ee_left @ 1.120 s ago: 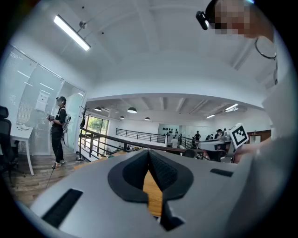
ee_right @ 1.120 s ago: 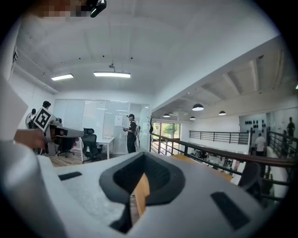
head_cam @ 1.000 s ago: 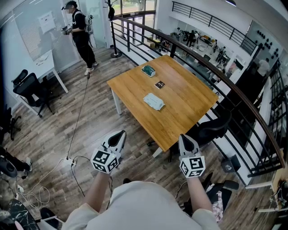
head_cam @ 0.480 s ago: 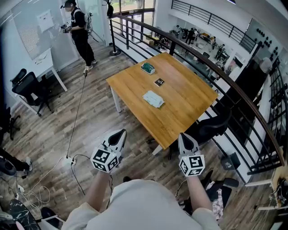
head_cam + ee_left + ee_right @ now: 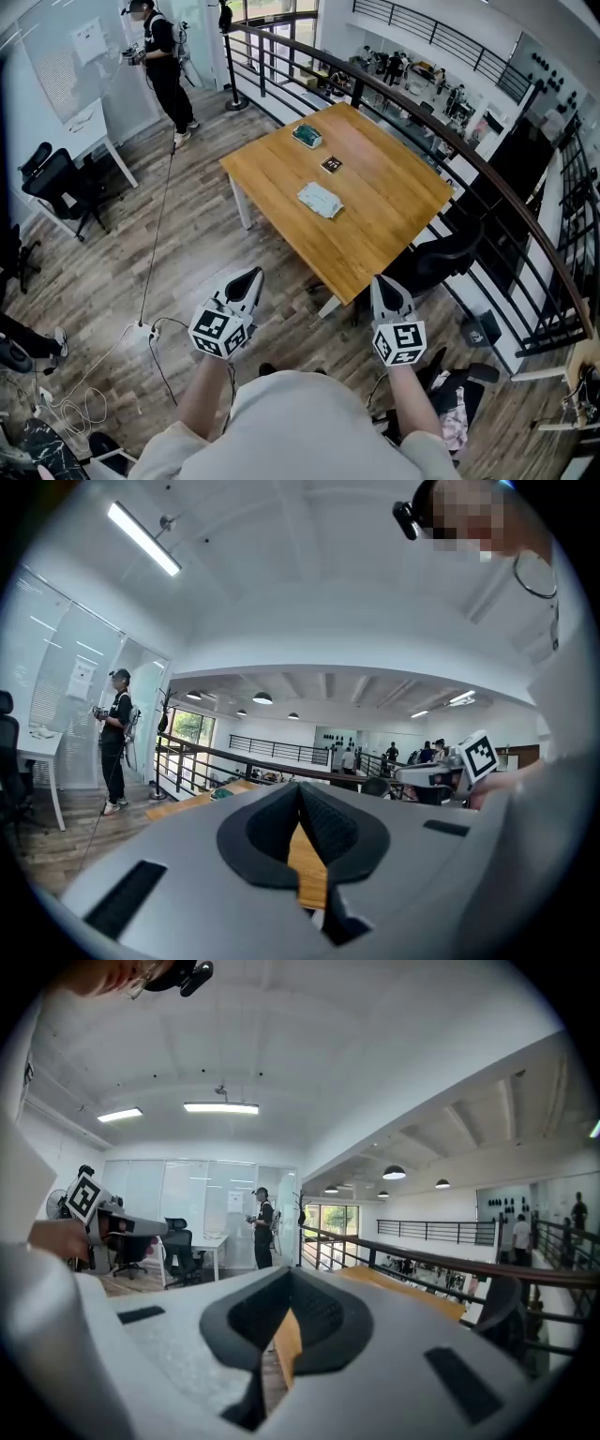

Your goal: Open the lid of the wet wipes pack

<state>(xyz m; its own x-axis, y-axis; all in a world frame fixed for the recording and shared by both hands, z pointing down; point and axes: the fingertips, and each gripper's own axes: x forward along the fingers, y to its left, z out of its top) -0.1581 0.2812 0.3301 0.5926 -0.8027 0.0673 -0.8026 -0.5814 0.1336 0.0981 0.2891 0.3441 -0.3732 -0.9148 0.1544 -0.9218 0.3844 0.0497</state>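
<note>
A square light-brown wooden worktop (image 5: 394,202) on white legs stands cornerwise on a grey-brown plank floor (image 5: 103,272). Three things lie on the worktop in a loose line along its left half, each apart from the others. Nearest the far corner lies a small green-topped packet (image 5: 307,137). Towards the middle sits a small dark square item (image 5: 331,165), too small to make out. Closest lies a pale blue-white flat soft pack (image 5: 321,199), slightly askew to the worktop's edges. A thin dark cable (image 5: 159,225) trails across the floor to the worktop's left.
</note>
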